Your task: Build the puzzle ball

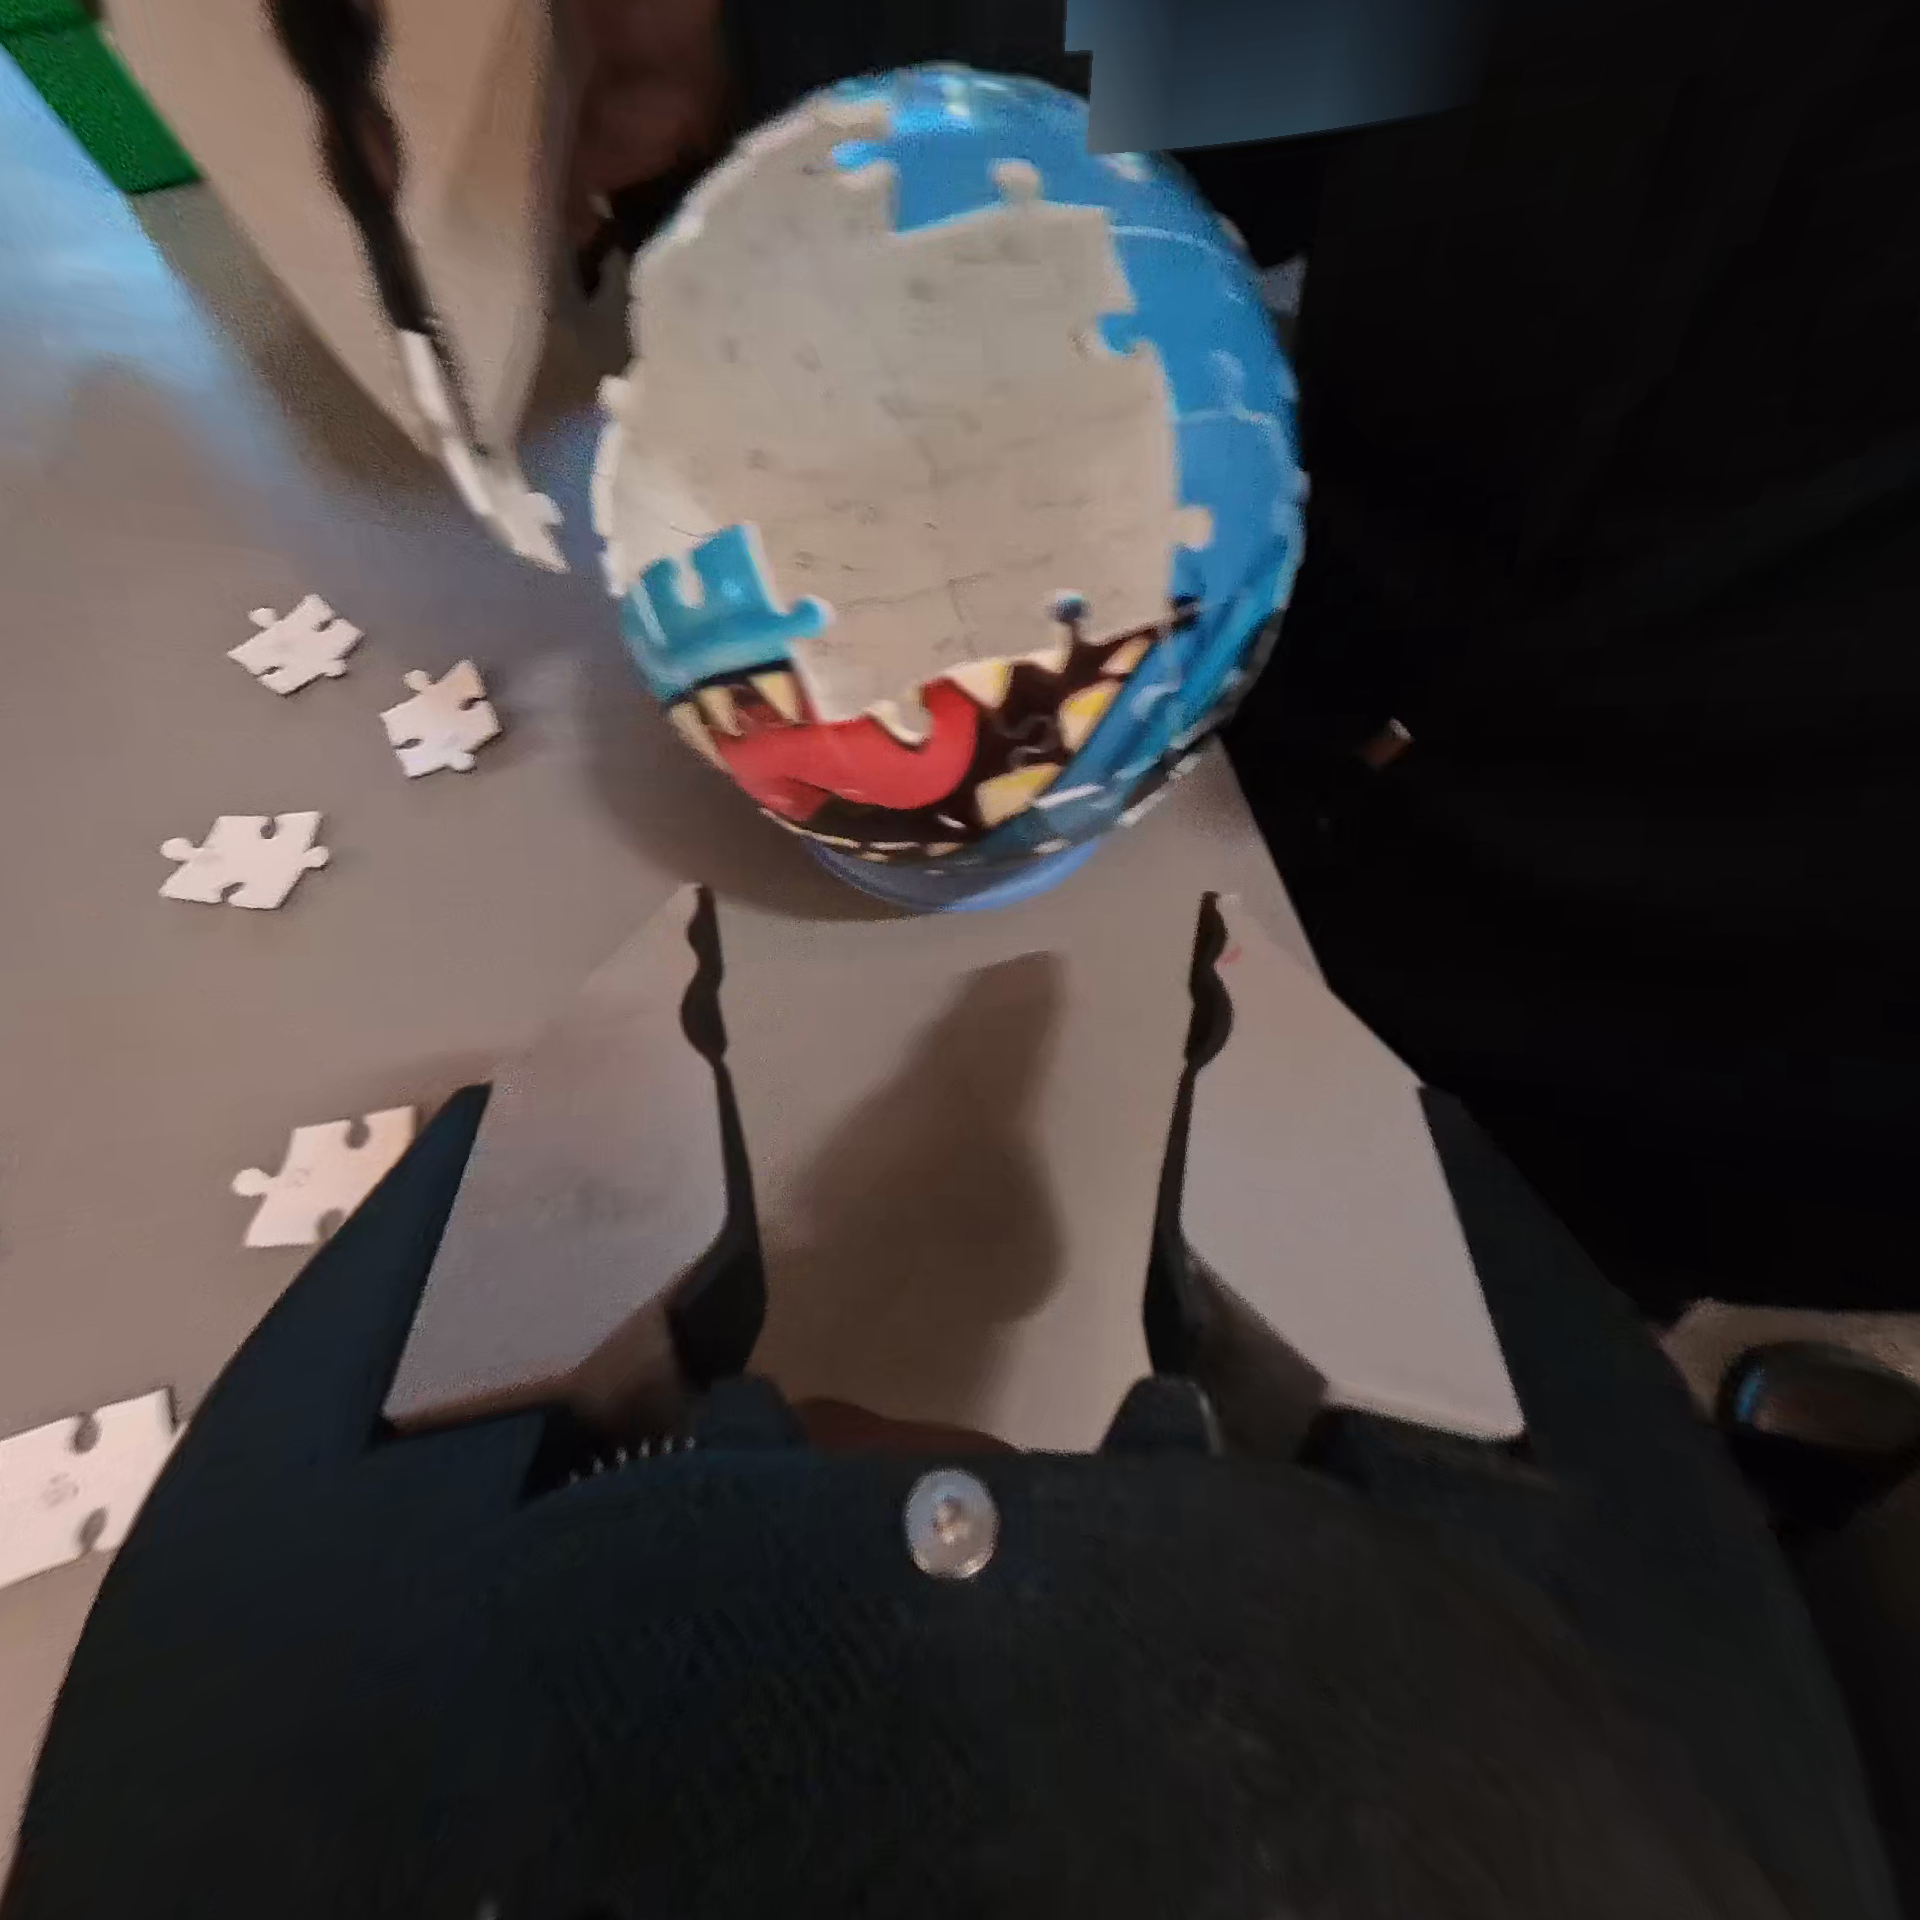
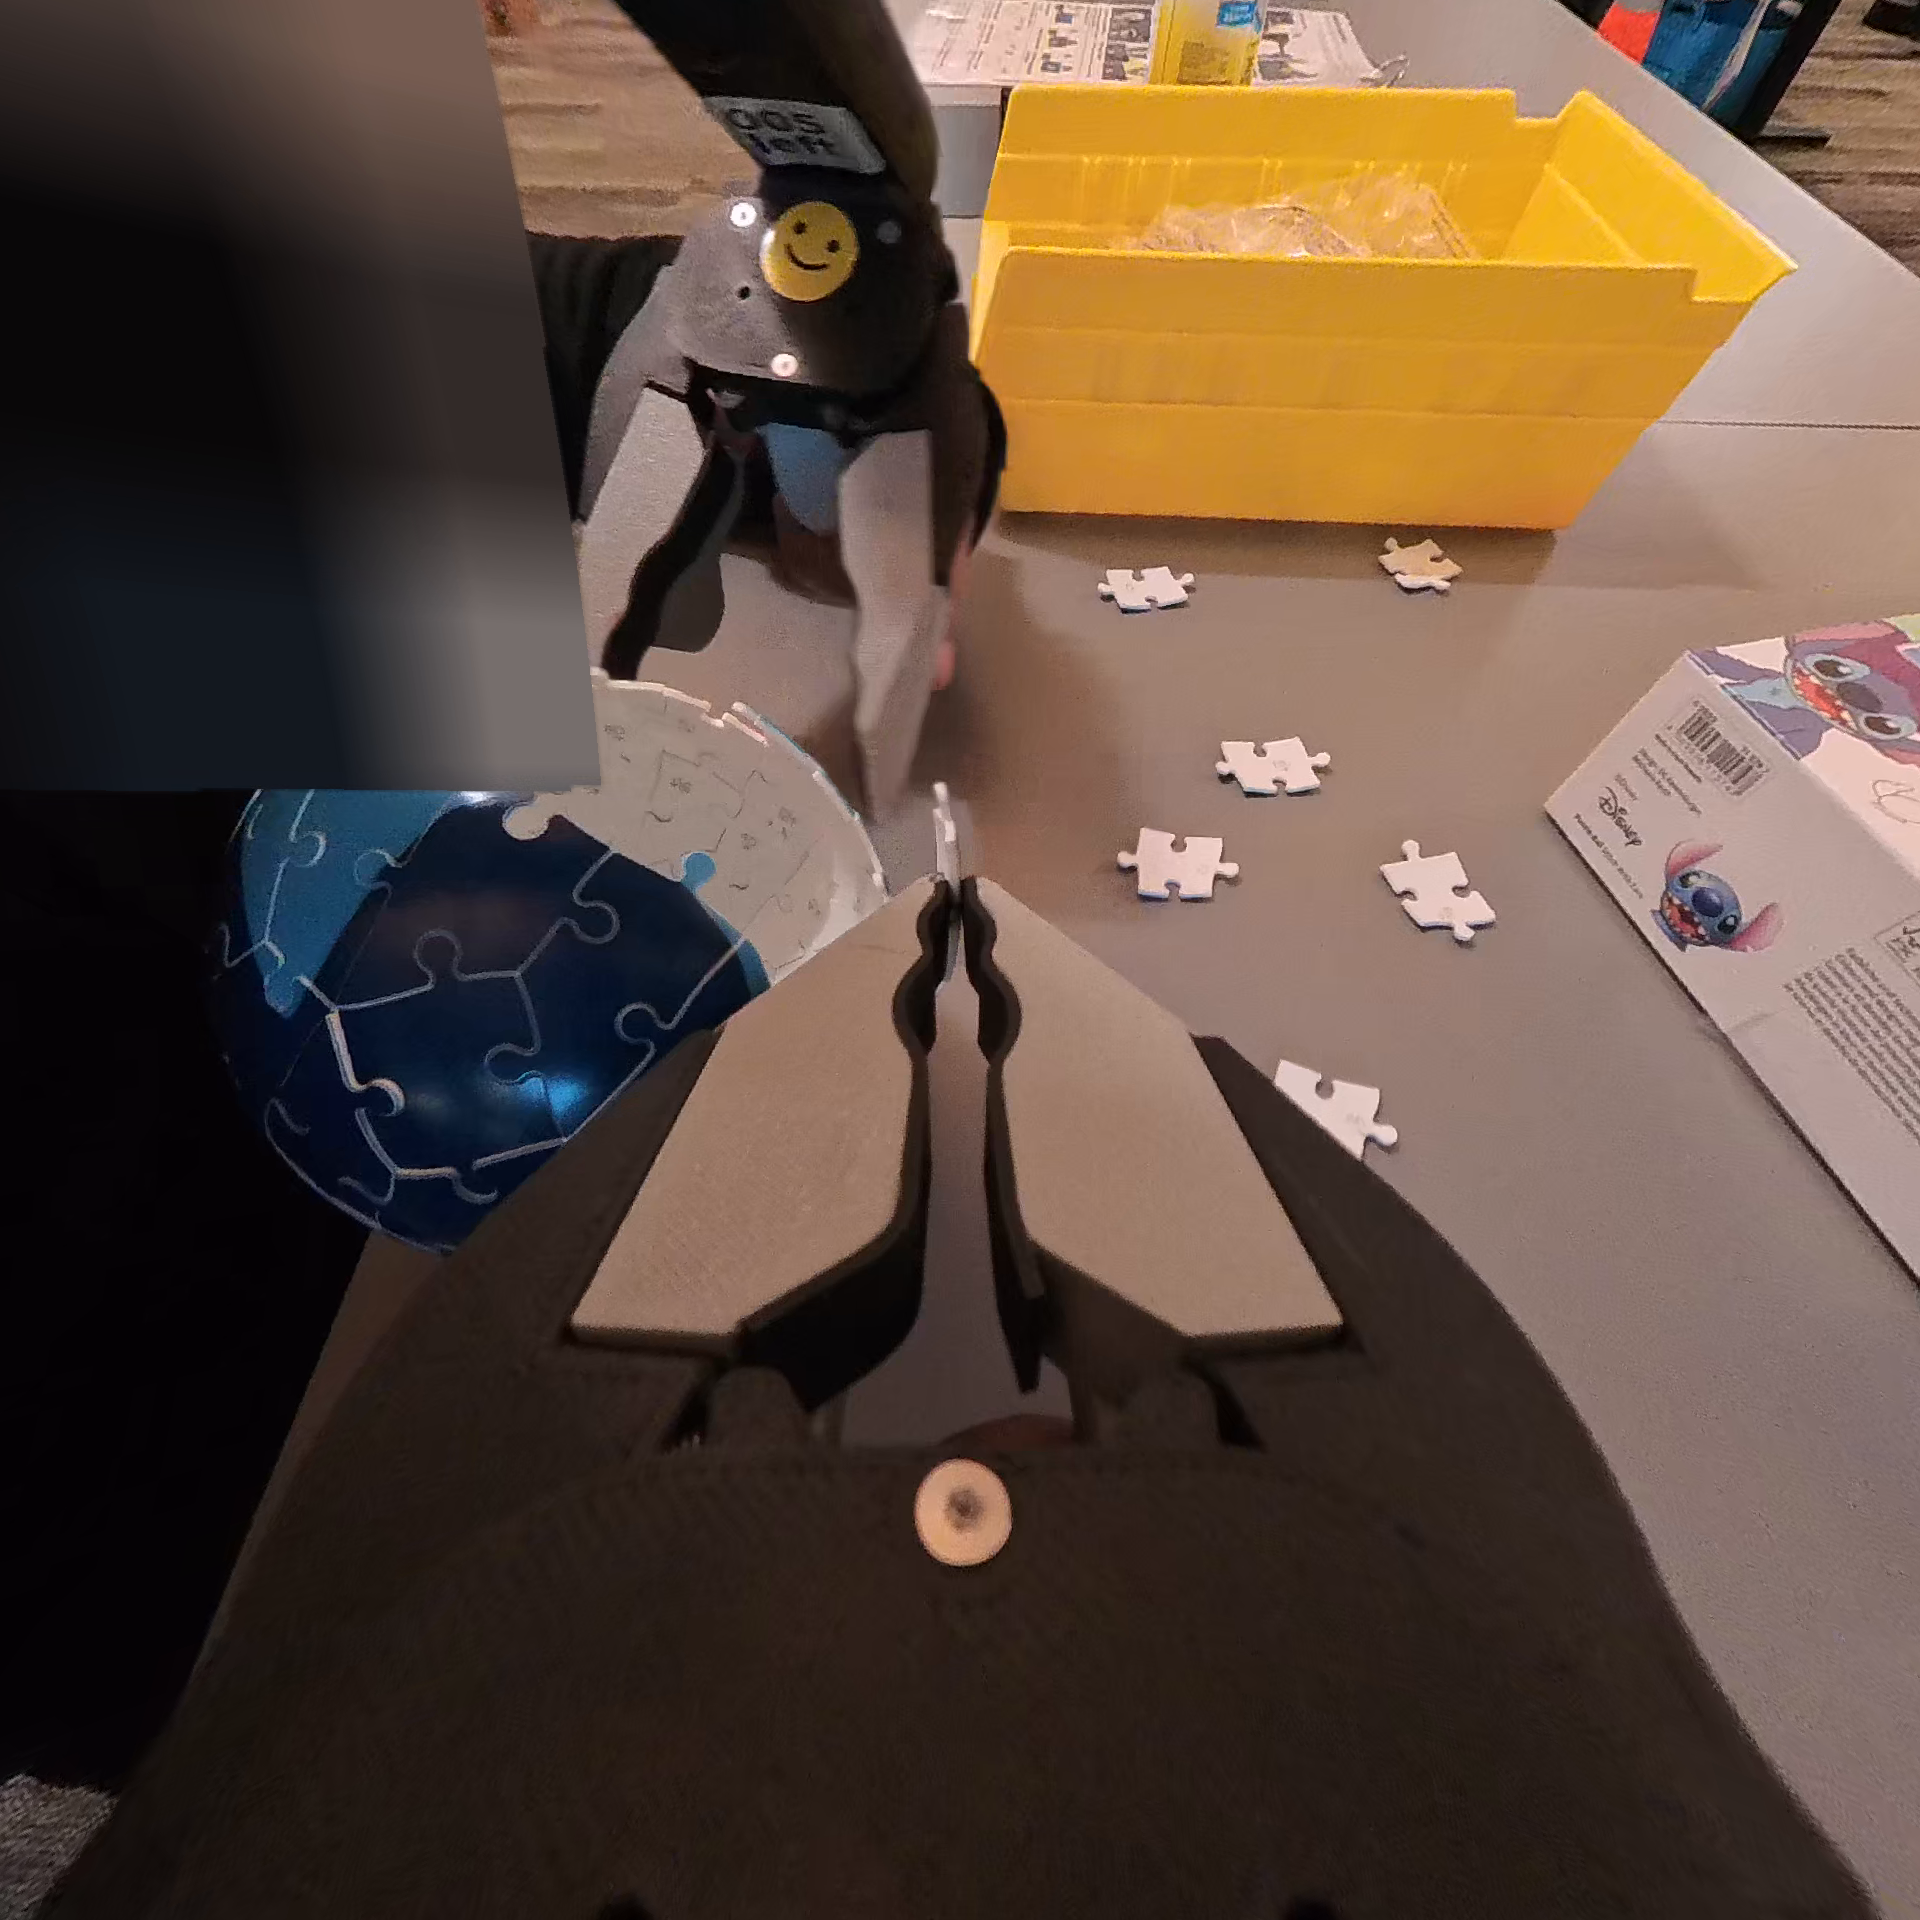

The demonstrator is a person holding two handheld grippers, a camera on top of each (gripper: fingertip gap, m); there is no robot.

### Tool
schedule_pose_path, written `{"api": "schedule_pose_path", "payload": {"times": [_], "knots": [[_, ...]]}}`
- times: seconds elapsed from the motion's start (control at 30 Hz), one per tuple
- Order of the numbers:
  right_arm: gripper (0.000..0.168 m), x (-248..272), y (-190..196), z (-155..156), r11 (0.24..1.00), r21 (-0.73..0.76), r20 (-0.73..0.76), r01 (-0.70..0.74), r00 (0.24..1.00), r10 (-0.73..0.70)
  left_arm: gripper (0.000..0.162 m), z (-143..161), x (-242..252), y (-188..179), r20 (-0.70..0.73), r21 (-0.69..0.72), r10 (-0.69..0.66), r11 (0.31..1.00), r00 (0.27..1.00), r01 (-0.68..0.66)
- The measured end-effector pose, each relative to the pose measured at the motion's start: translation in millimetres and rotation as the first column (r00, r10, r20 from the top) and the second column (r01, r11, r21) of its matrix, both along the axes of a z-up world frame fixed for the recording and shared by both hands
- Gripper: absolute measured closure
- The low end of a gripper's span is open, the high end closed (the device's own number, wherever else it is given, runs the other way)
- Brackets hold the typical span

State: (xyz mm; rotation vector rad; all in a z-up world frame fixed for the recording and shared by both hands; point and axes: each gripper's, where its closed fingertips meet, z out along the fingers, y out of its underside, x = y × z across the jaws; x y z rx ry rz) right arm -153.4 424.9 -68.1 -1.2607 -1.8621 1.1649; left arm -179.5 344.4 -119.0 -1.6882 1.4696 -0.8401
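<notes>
Half-built puzzle ball [image 1: 935, 499] sitting on the grey table [image 1: 208, 987], upper middle of frame. Left gripper [image 1: 951, 914] spread wide, holding nothing, just short of the ball. Right gripper [image 2: 956, 894] pinched tight on a white puzzle piece [image 2: 945, 836]. Loose pieces [image 2: 1273, 766] scattered right of centre, near a yellow bin [image 2: 1330, 343].
</notes>
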Motion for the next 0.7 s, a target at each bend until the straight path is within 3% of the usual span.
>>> {"api": "schedule_pose_path", "payload": {"times": [0.2,0.33,0.7], "knots": [[0.168,4.9,3.4,0.0,1.000,0.016,-0.010,0.017,1.000,-0.017,0.052,-5.0,23.0,8.7,0.031,-0.025,-0.042,0.999,0.999,0.043],[0.168,3.8,-1.0,2.7,0.999,-0.037,-0.022,-0.008,1.000,0.007,0.052,-12.7,32.2,-0.8,0.012,-0.039,-0.109,0.993,0.994,0.109],[0.168,-1.8,-17.0,-2.9,0.997,0.006,-0.022,-0.076,0.997,0.076,0.059,-5.2,21.7,-15.4,0.045,-0.035,-0.085,0.996,0.995,0.086]]}}
